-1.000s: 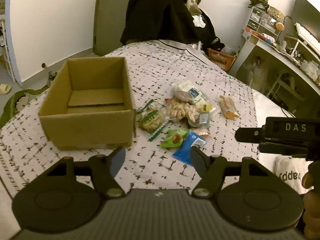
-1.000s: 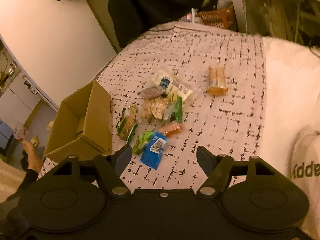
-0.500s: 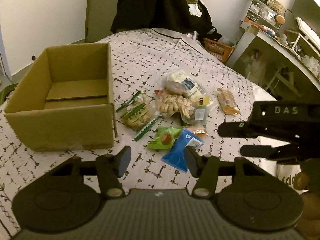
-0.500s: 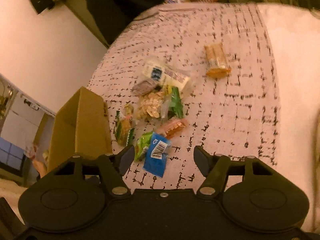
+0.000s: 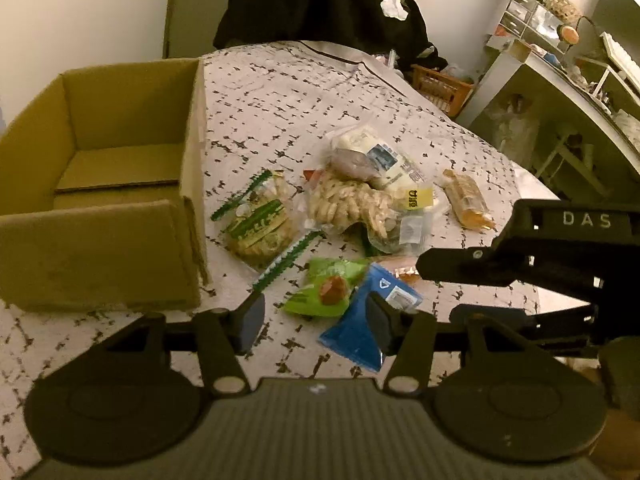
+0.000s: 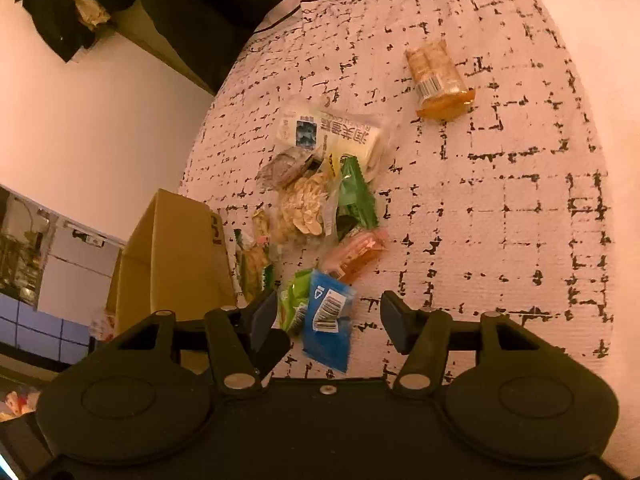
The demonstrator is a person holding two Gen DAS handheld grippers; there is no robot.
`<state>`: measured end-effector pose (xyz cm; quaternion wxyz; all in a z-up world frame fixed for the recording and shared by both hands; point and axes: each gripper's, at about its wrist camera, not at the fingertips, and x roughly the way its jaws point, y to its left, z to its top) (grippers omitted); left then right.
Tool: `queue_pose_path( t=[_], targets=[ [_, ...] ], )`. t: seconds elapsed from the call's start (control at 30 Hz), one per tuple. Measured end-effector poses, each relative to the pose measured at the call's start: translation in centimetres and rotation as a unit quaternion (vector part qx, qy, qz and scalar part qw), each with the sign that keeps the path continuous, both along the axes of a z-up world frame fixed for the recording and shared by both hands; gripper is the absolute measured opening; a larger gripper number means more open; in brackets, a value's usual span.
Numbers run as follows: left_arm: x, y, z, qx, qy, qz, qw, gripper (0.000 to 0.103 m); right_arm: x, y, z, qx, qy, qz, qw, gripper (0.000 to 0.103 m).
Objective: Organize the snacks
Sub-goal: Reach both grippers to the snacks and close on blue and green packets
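The snacks lie in a loose heap at the centre of the left wrist view, just right of the empty cardboard box [image 5: 100, 184] that fills the left side, with the blue packet [image 5: 366, 320] lowest in the frame, overlapping the green packet [image 5: 326, 290]. Both the left gripper [image 5: 316, 320] and the right gripper [image 6: 328, 320] hang with fingers spread wide and hold nothing. The blue packet looks light, thin, crinkly and probably slick, so I would pinch it across its flat body near a sealed edge, not its contents.
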<state>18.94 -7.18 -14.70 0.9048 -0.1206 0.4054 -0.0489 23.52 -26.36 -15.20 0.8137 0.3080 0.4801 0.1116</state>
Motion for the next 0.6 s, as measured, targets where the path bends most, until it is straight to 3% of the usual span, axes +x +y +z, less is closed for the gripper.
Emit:
queue_pose_path(
  t=[0.43,0.6],
  targets=[
    [2.3,-0.5,-1.8,-0.002,0.002,-0.002,1.0,0.05,1.3,-0.2,-2.4,0.047,0.037,-0.008,0.998,0.047],
    [2.8,-0.3,-2.3,-0.012,0.007,0.001,0.9999,0.05,1.5,-0.2,-2.8,0.051,0.041,-0.009,0.998,0.033]
  ],
)
